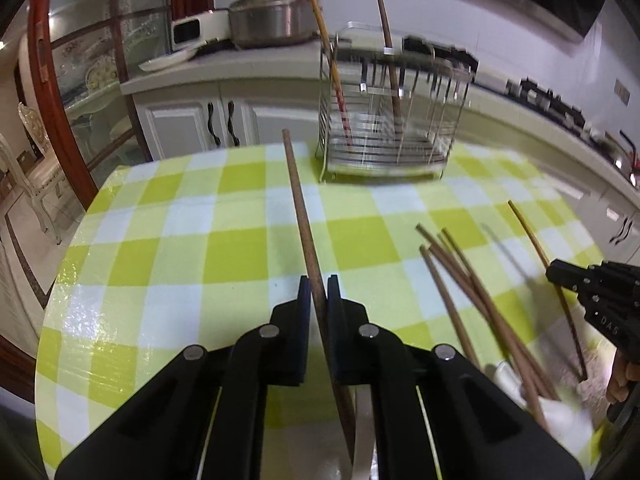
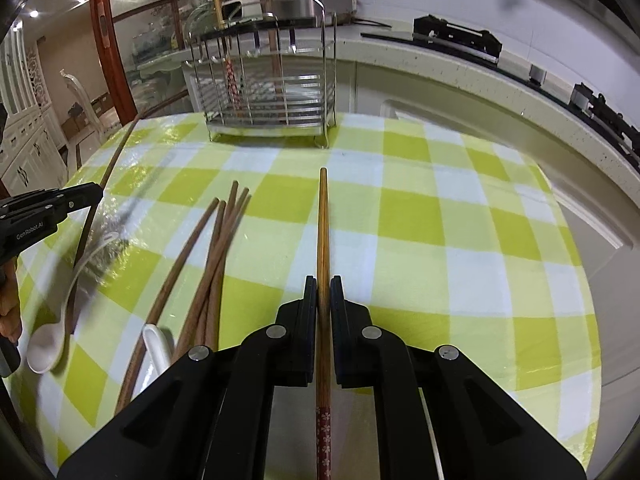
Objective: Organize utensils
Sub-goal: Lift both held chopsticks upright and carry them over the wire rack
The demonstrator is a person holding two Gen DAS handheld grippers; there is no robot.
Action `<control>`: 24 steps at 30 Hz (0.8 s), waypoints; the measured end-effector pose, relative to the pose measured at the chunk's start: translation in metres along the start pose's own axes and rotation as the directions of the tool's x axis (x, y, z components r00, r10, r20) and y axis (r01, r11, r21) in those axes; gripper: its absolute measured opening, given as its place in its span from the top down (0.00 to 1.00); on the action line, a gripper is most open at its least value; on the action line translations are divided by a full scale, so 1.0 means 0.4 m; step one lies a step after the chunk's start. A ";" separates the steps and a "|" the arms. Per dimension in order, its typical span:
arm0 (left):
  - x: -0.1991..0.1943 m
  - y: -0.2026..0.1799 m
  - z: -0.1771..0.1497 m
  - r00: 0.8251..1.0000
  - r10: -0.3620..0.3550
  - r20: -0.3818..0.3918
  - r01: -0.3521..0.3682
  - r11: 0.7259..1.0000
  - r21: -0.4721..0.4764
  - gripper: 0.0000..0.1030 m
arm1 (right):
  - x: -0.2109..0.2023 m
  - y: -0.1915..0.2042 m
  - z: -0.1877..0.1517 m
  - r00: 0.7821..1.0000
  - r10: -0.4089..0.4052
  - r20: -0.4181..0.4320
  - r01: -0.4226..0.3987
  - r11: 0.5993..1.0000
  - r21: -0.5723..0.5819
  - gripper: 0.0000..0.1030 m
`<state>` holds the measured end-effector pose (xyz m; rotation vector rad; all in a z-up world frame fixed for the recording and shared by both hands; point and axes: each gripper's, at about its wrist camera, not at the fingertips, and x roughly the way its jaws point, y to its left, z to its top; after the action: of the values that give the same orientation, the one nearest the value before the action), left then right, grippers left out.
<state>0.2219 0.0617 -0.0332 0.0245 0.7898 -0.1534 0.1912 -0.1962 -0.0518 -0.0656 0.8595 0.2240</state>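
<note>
Chopsticks lengthwise in closed jaws, dark chopstick (image 1: 301, 216) in left gripper (image 1: 319, 292), orange chopstick (image 2: 323, 224) in right gripper (image 2: 323, 292), tips toward rack (image 2: 264, 92)

- The wire rack (image 2: 264, 92) stands at the far edge of my table (image 2: 440, 216), with two chopsticks upright in it.
- A bundle of chopsticks (image 2: 208, 256) lies on the table, left of my right jaws' chopstick (image 2: 323, 232) and right of my left jaws' chopstick (image 1: 302, 216).
- A spoon (image 2: 50, 344) lies near, left of the bundle.
- A counter (image 1: 248, 66) runs behind the table.
</note>
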 end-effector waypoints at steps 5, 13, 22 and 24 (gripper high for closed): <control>-0.042 0.001 0.011 0.998 0.009 0.070 -0.008 1.000 -0.013 0.93 | -0.044 -0.005 0.023 0.999 -0.008 0.046 0.007 1.000 0.007 0.92; -0.116 -0.008 0.031 0.985 0.006 0.174 -0.003 1.000 -0.017 0.93 | -0.118 -0.015 0.057 0.993 -0.015 0.115 0.013 1.000 0.020 0.92; -0.174 -0.006 0.042 0.972 0.007 0.235 -0.002 1.000 -0.023 0.93 | -0.172 -0.013 0.080 0.987 -0.016 0.162 0.013 1.000 0.018 0.92; -0.182 -0.008 0.043 0.971 0.007 0.240 -0.002 1.000 -0.022 0.94 | -0.178 -0.016 0.082 0.986 -0.015 0.168 0.012 1.000 0.021 0.93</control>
<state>0.1829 0.0665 0.0307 -0.0122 0.5493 -0.1403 0.1720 -0.2094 0.0232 -0.0328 0.6931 0.2052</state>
